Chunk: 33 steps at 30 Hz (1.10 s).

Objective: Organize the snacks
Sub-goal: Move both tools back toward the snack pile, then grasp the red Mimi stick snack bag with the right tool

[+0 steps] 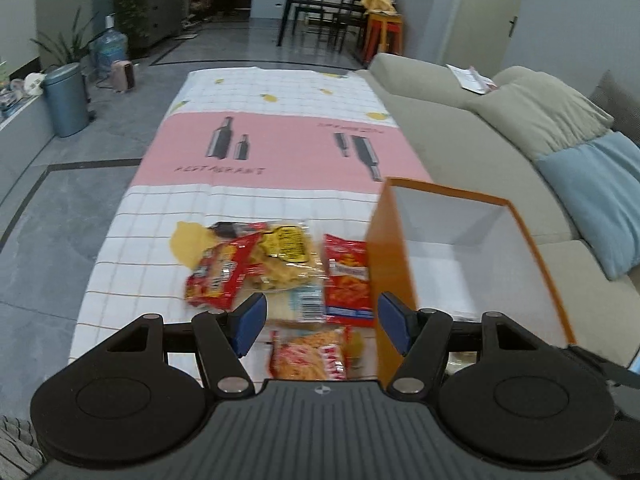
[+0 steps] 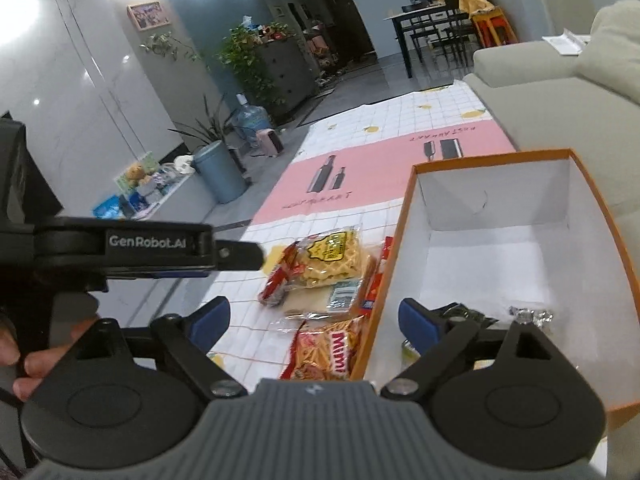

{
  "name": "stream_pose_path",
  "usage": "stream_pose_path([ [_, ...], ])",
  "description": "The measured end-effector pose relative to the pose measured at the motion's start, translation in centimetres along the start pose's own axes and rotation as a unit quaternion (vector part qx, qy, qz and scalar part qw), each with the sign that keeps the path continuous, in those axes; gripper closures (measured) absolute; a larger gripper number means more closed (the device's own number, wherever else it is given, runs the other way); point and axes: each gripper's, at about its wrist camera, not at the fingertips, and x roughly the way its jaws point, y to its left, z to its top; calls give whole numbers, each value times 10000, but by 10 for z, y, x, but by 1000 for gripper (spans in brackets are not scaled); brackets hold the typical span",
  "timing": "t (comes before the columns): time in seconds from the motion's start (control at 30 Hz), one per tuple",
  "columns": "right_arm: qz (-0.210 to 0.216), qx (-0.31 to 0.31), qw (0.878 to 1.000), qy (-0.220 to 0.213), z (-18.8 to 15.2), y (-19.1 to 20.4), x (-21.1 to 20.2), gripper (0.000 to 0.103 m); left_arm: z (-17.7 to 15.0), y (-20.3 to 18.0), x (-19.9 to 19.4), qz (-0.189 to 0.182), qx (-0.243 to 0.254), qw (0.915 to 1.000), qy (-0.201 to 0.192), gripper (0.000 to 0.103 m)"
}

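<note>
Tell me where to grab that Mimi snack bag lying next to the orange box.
Probably pinch the Mimi bag across its crinkled top seam, coming from above on the side away from the box. It lies flat on the cloth with its right edge tight against the box wall, so only the open side leaves finger room.

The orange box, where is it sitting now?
The orange box stands open on the checked tablecloth, right of the snack packets and beside the sofa.
</note>
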Motion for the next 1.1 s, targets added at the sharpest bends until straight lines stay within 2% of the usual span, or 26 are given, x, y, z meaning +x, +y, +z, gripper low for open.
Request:
stream_pose_path([
  [0.2,-202,257,9993,-185,-1,7,20,14,-2,45,17,198,-295,9987,367,28],
  [0.37,-96,-450,9978,-487,-8,48,35,14,0,76,18,765,-322,9960,336,28],
  [0.43,-404,-548,9961,-561,-13,62,44,14,1,87,19,1024,-375,9936,287,28],
  [0.47,-532,-466,9959,-556,-16,66,50,14,1,92,19,1091,-407,9928,279,28],
  [0.53,-708,-416,9965,-151,-22,71,70,14,1,100,22,1095,-452,9923,369,28],
  [0.6,-1264,-544,9898,358,-32,75,96,14,0,105,21,1065,-491,9921,437,28],
  [0.63,-1391,-596,9872,498,-36,76,106,13,-1,107,21,1055,-489,9922,443,28],
  [0.7,-1626,-1159,9789,437,-44,88,118,13,-3,110,20,1056,-458,9923,468,28],
  [0.73,-1708,-1200,9767,505,-46,90,126,10,-4,111,21,1062,-443,9922,483,28],
  [0.9,-2437,-1618,9557,324,-55,101,149,9,-8,117,22,1075,-414,9918,549,28],
  [1.0,-2520,-1921,9482,233,-60,111,155,15,-11,120,21,1070,-383,9918,589,28],
  [1.07,-2752,-2205,9358,1,-68,118,158,16,-12,123,20,1043,-373,9917,657,28],
  [1.1,-2738,-2301,9338,48,-73,120,164,16,-12,125,19,1027,-387,9917,662,28],
])
